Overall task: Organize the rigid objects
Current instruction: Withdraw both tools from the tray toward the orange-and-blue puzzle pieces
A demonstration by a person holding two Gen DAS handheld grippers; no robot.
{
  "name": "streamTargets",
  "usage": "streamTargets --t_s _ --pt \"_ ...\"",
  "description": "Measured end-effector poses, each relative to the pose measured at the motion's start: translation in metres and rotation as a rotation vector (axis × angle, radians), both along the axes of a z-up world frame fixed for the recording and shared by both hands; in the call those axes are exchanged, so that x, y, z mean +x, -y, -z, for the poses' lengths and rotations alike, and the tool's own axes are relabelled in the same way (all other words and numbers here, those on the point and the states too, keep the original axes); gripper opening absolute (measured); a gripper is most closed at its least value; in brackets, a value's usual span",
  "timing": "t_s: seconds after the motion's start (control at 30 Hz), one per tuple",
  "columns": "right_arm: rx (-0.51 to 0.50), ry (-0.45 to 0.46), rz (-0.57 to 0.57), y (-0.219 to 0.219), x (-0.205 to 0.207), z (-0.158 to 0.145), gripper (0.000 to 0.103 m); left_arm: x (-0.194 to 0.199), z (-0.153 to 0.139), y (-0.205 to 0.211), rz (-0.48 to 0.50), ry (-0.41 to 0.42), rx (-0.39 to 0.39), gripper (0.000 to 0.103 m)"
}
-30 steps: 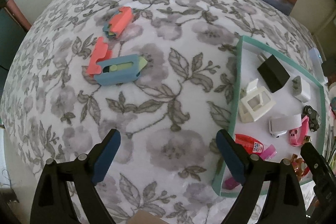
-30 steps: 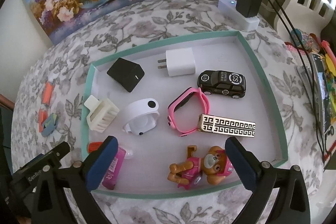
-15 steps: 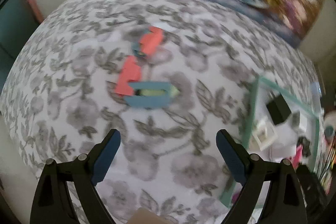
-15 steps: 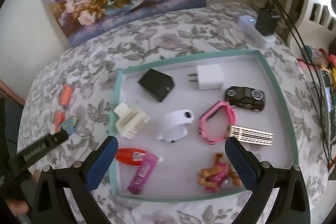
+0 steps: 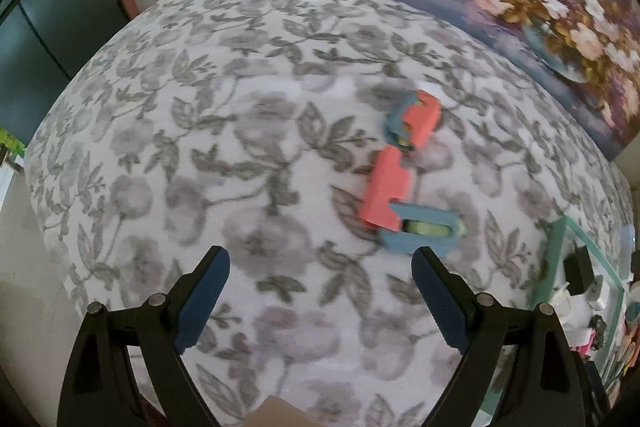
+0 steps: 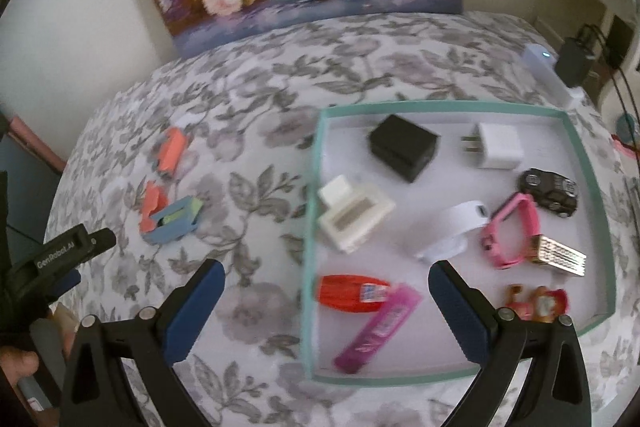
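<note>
The left gripper [image 5: 320, 297] is hovering with its jaws standing wide and nothing between them, low in the left wrist view over the floral cloth [image 5: 224, 163]. Three loose pieces are lying right of centre: a blue holder [image 5: 424, 231] touching a coral block [image 5: 386, 189], and a coral-and-blue piece [image 5: 416, 121] just above. The right gripper [image 6: 326, 301] is also gaping wide and empty, straddling the left wall of the teal tray [image 6: 314, 227], which is holding a black cube [image 6: 404, 147] and a white clip [image 6: 354, 213]
</note>
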State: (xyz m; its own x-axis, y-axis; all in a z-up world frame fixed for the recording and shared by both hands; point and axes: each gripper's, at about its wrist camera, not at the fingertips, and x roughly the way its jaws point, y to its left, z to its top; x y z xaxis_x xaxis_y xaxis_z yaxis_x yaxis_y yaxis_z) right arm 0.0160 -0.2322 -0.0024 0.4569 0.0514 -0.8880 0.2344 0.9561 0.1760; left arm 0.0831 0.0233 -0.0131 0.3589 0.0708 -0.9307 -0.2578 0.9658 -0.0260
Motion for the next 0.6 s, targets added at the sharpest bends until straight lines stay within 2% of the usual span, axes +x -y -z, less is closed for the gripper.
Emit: streamTargets --t_s 0.2,0.6 --pt "-0.004 -0.004 -0.062 -0.035 0.008 0.003 0.103 0.003 0.003 -0.024 -0.027 0.0 0.005 0.093" --pt "-0.021 -0.028 -0.139 -0.08 0.035 0.021 0.103 0.021 0.024 -0.056 -0.069 -0.035 -0.049 0.093"
